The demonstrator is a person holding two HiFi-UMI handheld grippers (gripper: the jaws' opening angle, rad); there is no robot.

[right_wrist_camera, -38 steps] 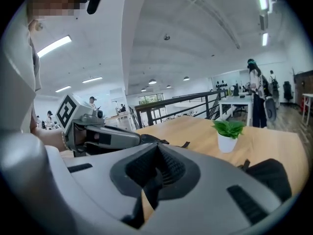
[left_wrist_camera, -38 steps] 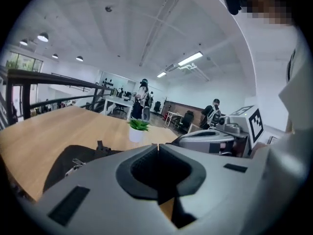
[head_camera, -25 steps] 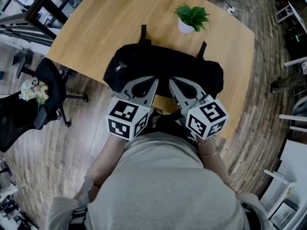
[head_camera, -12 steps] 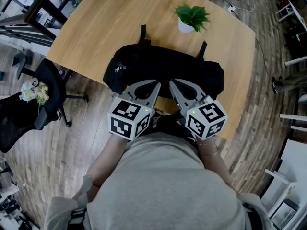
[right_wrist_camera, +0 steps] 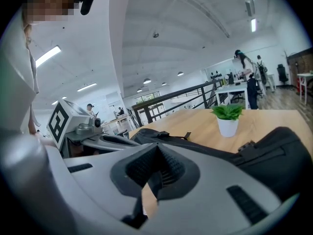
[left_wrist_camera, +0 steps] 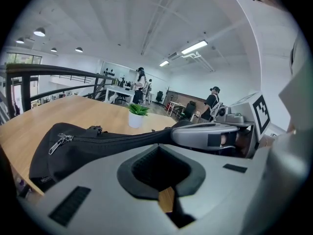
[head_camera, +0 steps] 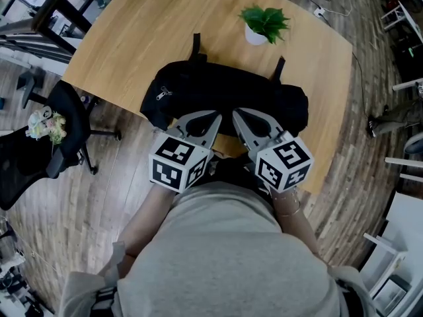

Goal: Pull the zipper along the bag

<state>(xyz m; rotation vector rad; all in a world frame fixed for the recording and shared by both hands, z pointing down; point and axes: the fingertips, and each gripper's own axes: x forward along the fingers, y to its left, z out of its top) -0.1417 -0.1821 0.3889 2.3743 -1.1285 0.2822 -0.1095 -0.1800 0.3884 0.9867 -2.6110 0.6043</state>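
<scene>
A black bag (head_camera: pixel 225 101) lies lengthwise across the near part of the wooden bench (head_camera: pixel 132 32), its near side close to the bench edge. The metal zipper pull (head_camera: pixel 163 92) hangs at the bag's left end. In the left gripper view the zipper (left_wrist_camera: pixel 112 138) runs from it to the right along the bag's top seam. Two short straps (head_camera: pixel 197 45) stick out from the bag's far side onto the wood. Beyond the bag, towards its right end, a small potted plant (head_camera: pixel 262 26) stands upright and well apart from it.

Both tools sit at the bag's near side, side by side. The left gripper (head_camera: pixel 213 115) has its jaws fully together with nothing between them; only a sliver of wood shows through the recess between the pads. The right gripper (head_camera: pixel 236 114) is the same, jaws closed and empty. Their tips point at the middle of the bag's near flank, close to each other and far from the zipper pull. From the head view the tips seem to overlap the bag's edge, but I cannot tell whether they touch the fabric.

Left of the bag and off the bench, a black office chair (head_camera: pixel 39 144) stands on the plank floor (head_camera: pixel 79 197).
</scene>
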